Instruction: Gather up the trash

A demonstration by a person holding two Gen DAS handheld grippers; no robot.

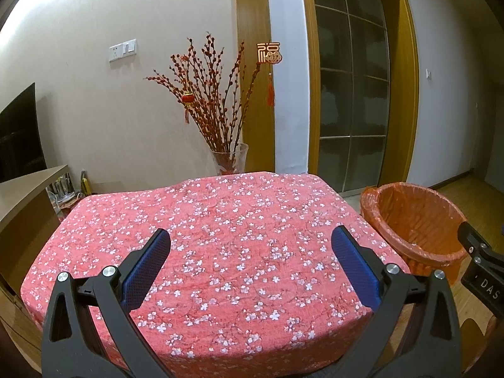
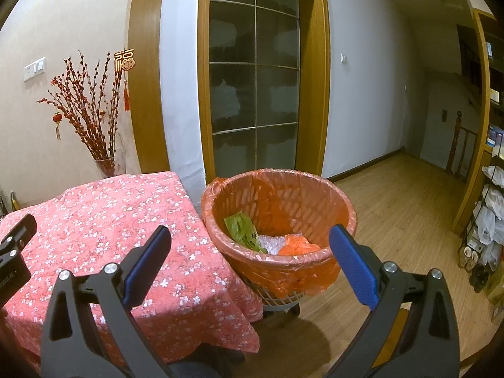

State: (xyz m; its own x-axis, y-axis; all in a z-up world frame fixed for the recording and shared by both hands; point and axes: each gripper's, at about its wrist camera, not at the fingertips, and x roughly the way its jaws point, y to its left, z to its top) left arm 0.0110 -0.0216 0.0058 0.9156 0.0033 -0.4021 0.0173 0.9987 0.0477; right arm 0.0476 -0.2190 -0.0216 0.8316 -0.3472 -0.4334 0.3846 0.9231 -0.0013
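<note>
A waste basket (image 2: 340,208) lined with an orange bag stands on the floor to the right of the table; it also shows in the left wrist view as the basket (image 1: 409,220). Inside lie a green wrapper (image 2: 244,230), clear bubble wrap (image 2: 271,244) and a crumpled orange bag (image 2: 297,245). My right gripper (image 2: 250,236) hovers open in front of the basket's near rim, nothing between its blue pads. My left gripper (image 1: 250,237) hangs open over the table (image 1: 220,220), which wears a red floral cloth with no trash on it.
A glass vase (image 1: 230,160) of red branches stands behind the table's far edge. A wooden cabinet (image 1: 25,201) sits left of the table. Glass-paned door (image 2: 255,78) behind the basket. Wooden floor (image 2: 403,204) stretches right to a rack with bags (image 2: 491,214).
</note>
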